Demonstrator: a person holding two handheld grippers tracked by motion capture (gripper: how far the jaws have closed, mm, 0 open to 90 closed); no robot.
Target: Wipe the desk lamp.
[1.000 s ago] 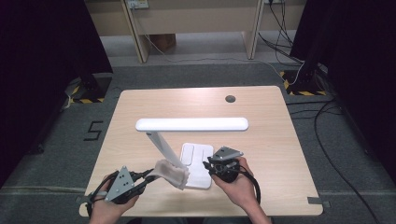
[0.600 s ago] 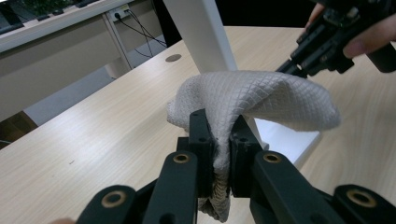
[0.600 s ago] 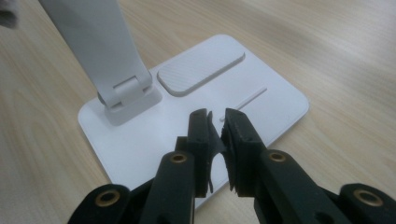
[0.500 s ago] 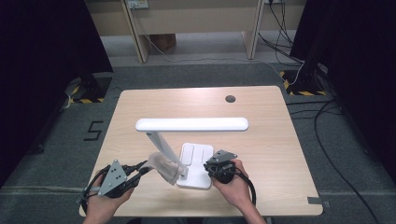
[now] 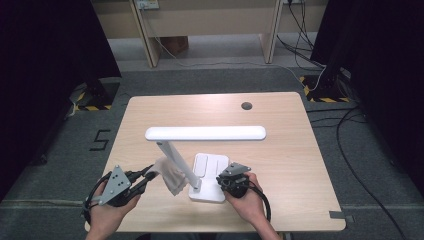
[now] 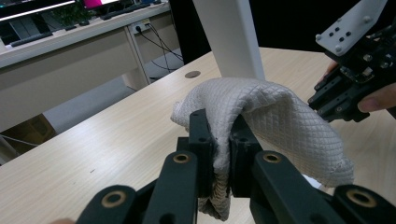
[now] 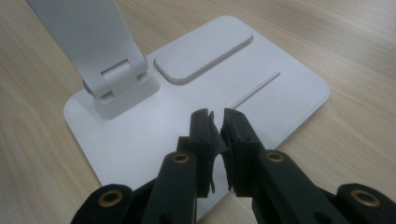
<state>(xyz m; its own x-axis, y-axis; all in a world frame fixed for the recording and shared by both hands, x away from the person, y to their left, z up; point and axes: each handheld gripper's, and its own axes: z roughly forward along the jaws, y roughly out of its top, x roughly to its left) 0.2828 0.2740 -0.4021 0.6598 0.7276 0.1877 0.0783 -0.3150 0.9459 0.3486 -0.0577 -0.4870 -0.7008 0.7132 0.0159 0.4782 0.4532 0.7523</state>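
High view: on the table [image 5: 150,120], the left gripper [image 5: 147,176] clamps a white cloth [image 5: 170,176] against the desk lamp's [image 5: 205,133] stem for wiping; the right gripper [image 5: 226,183], jaws nearly together and empty, steadies its base [image 5: 212,165].

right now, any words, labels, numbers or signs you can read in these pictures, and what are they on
"5": black mark on the grey floor left of the table.
No print shows on the white lamp, its base or the cloth.
The wall plate by the far desk is too small to read.
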